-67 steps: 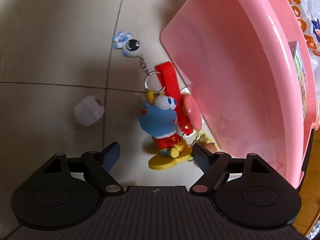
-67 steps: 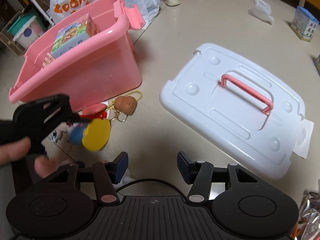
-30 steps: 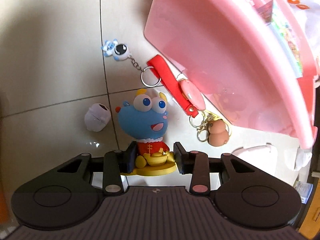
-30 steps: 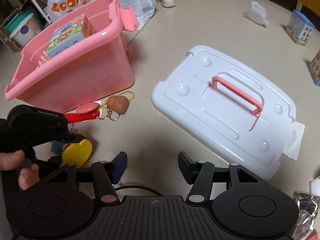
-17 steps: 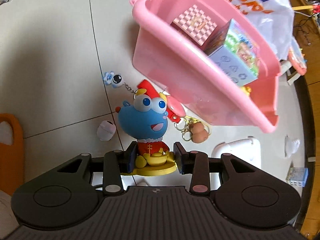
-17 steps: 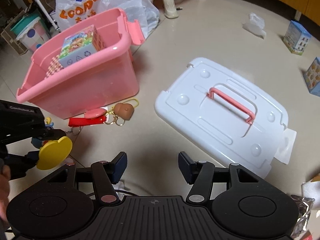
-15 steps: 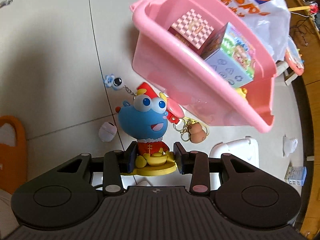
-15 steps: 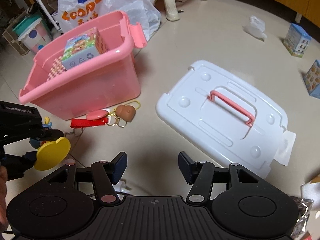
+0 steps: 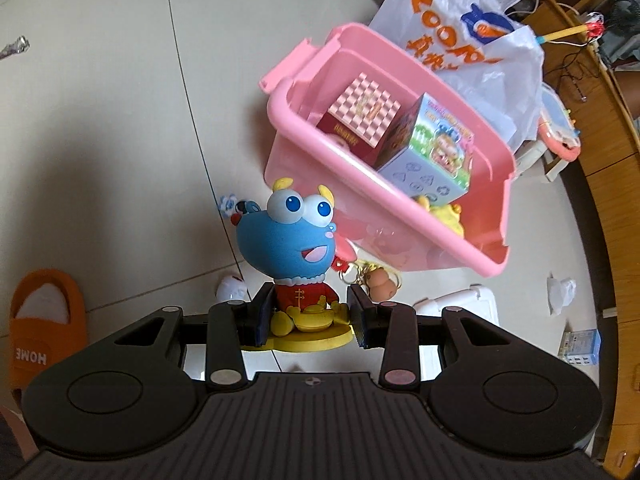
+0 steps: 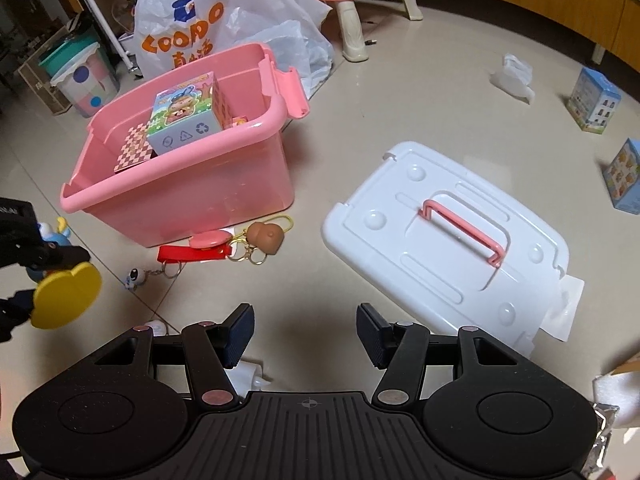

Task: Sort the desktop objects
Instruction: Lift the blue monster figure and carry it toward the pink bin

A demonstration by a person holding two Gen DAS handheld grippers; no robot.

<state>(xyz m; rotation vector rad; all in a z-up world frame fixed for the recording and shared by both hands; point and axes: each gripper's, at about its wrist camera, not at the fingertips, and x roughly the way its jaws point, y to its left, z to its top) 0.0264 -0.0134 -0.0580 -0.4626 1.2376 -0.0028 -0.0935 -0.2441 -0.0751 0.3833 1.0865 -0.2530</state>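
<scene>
My left gripper (image 9: 308, 316) is shut on a blue big-eyed toy figure (image 9: 288, 240) in a red coat on a yellow base, held in the air above the floor. In the right wrist view that figure's yellow base (image 10: 66, 294) shows at the left edge, in the left gripper. The pink bin (image 9: 400, 208) stands beyond it, holding a checked box (image 9: 362, 114), a colourful cube box (image 9: 430, 152) and a yellow toy. My right gripper (image 10: 305, 330) hangs open over bare floor. On the floor by the bin (image 10: 200, 196) lie a red-strap keychain (image 10: 192, 252), a brown charm (image 10: 266, 238) and a small robot keychain (image 10: 134, 278).
The bin's white lid (image 10: 448, 240) with a pink handle lies on the floor to the right. A white shopping bag (image 10: 224, 28) sits behind the bin. An orange slipper (image 9: 44, 320) is at the left. Small blue boxes (image 10: 594, 100) stand at the far right, and a small white object (image 9: 232, 290) lies near the figure.
My left gripper has risen with the blue figure, so the bin's inside now shows from above. The right gripper has lifted a little and stayed open.
</scene>
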